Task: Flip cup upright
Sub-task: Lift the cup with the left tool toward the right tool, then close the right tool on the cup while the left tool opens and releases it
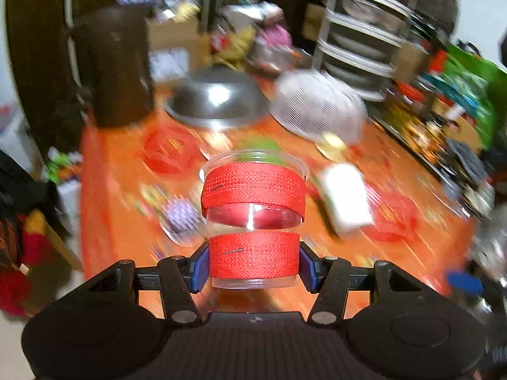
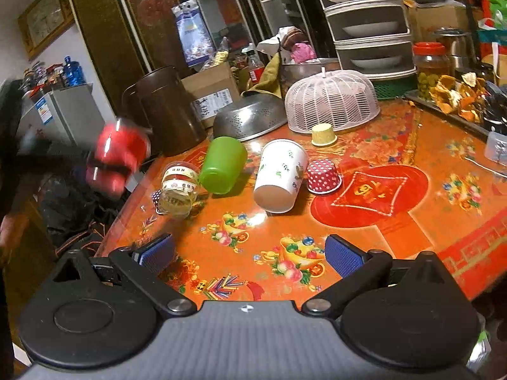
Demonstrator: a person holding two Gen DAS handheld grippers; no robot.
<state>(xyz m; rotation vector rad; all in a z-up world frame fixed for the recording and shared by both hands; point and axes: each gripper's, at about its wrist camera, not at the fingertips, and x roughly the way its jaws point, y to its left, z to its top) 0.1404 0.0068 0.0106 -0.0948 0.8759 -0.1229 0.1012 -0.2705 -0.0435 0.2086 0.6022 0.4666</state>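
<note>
My left gripper (image 1: 253, 264) is shut on a clear plastic cup wrapped in two red tape bands (image 1: 253, 218). The cup stands mouth up between the blue pads, above the orange table (image 1: 120, 221). In the right wrist view the same cup (image 2: 117, 158) shows blurred at the far left, off the table's left edge. My right gripper (image 2: 250, 253) is open and empty above the near table edge. Lying on their sides are a green cup (image 2: 223, 166), a white leaf-printed cup (image 2: 280, 175) and a clear cup with tape-measure bands (image 2: 177, 190).
A red polka-dot cup (image 2: 324, 177) and a yellow cup (image 2: 324, 134) sit upside down. A white mesh food cover (image 2: 331, 101), a steel colander (image 2: 250, 117) and a brown jug (image 2: 166, 110) stand at the back. A stacked dish rack (image 2: 367, 22) is behind.
</note>
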